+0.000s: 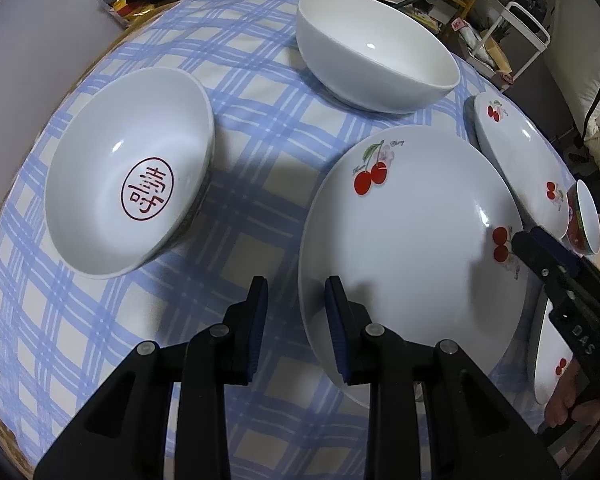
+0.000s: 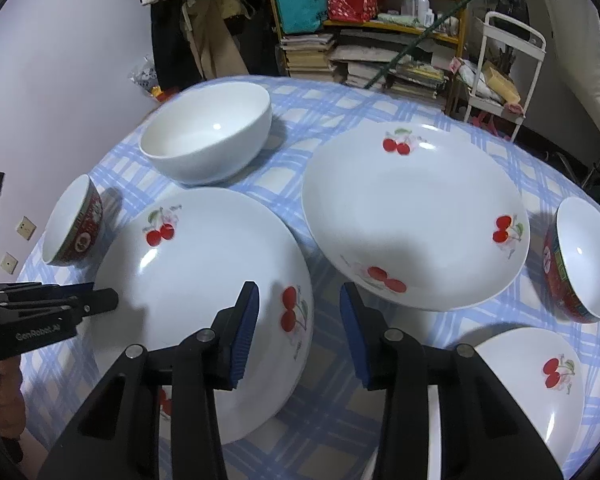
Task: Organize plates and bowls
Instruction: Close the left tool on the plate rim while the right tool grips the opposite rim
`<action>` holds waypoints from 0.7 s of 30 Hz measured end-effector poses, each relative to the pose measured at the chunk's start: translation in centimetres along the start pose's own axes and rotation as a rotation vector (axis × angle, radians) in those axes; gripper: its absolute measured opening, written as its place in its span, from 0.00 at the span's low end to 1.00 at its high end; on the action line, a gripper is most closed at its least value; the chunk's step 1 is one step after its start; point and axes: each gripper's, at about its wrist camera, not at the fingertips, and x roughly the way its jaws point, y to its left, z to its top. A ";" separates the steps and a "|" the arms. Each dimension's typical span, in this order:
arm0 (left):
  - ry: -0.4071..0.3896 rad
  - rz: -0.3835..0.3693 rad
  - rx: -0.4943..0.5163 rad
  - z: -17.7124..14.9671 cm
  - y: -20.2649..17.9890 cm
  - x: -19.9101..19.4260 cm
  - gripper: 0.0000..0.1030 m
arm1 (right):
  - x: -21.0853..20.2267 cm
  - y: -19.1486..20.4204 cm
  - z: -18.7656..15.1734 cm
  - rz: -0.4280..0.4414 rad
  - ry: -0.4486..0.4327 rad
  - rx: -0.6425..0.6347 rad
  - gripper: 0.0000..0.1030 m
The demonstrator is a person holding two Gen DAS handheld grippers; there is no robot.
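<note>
Left wrist view, left to right. Seal-marked bowl point(image 1: 128, 176) alone at far left on the checked surface point(image 1: 260, 120). Left gripper point(image 1: 296, 312) low in the foreground, jaws part-open and straddling the near-left rim of the big cherry plate point(image 1: 412, 240). Rim between the pads, gap visible on the outer side, so no firm pinch yet by the look of it. Plain white bowl point(image 1: 376, 52) behind, apart from everything. Second cherry plate point(image 1: 520, 152) just beside the big one, further right. Small red bowl point(image 1: 584, 220) at the right edge. Right gripper point(image 1: 528, 248) at the big plate's opposite rim.

Right wrist view: same story for the right gripper. Jaws part-open across the rim, one pad over the plate, the other over cloth, not clamped. Third cherry plate point(image 2: 540, 380) at lower right, also alone.

Judgement: barely started. No stack anywhere; all plates and bowls single, flat on the surface. Step in hand: likely a two-sided pick-up of the big plate, probably for stacking on another cherry plate. Left to do: gather the plates, then nest the bowls.
</note>
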 end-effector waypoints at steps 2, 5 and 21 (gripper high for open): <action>0.000 -0.017 0.002 0.0 0.0 0.0 0.20 | 0.6 -0.3 -0.1 0.014 0.024 0.013 0.27; 0.005 -0.046 -0.005 0.0 0.1 0.0 0.13 | 1.3 -0.7 -0.3 0.038 0.035 0.023 0.17; 0.014 -0.027 0.005 -0.1 -0.3 -0.4 0.13 | 1.4 -1.2 -0.4 0.106 0.078 0.072 0.11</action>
